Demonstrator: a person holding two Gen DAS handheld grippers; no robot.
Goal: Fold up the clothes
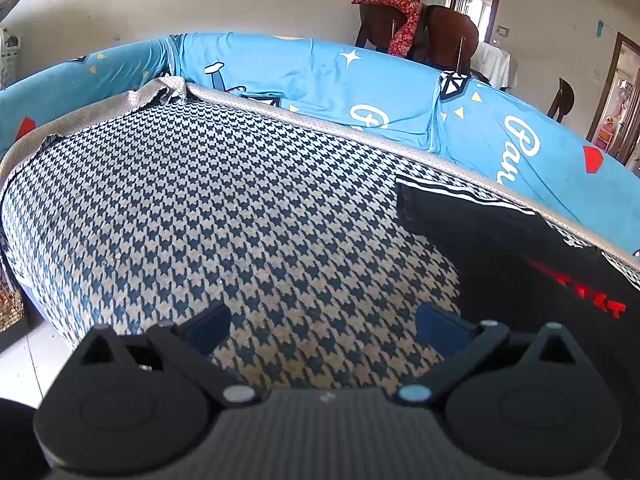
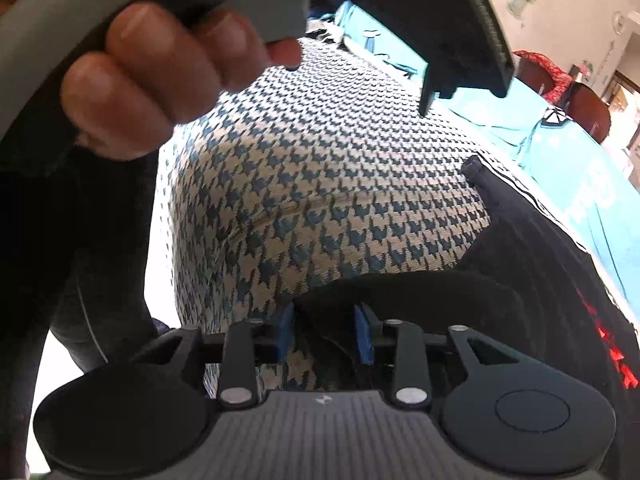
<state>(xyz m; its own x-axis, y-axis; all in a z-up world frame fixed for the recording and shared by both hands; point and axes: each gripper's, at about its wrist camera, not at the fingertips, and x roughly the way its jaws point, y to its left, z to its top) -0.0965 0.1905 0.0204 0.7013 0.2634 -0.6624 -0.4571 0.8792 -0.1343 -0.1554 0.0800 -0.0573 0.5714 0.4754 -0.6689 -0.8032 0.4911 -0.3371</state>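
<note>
So my left gripper [image 1: 323, 326] is just hanging over the houndstooth sofa cover [image 1: 224, 216] with its blue pads spread wide apart and nothing between them, only the checked fabric showing through the gap. The black garment [image 1: 516, 256] I'm supposed to fold lies off to the right of that gripper, flat on the seat, with white stripes along its far edge and some red lettering [image 1: 580, 288] nearer me; its far corner sits close to the blue printed backrest cover [image 1: 360, 92]. From the right wrist view, my right gripper [image 2: 325, 336] is down at the near edge of that same black garment [image 2: 532, 256], pads drawn in close to each other, and there's dark cloth bunched right at and between them, though I honestly can't tell whether the pads are actually pinching it or just sitting against it. The narrow gap shows both dark fabric and a bit of the houndstooth underneath. Up top in that view you can see my other hand [image 2: 160, 80] wrapped around the left gripper's handle, fingers curled, hovering above the seat. Behind the sofa there are dark wooden chairs [image 1: 436, 32] with a red patterned cloth [image 1: 400, 20] draped over one.
</note>
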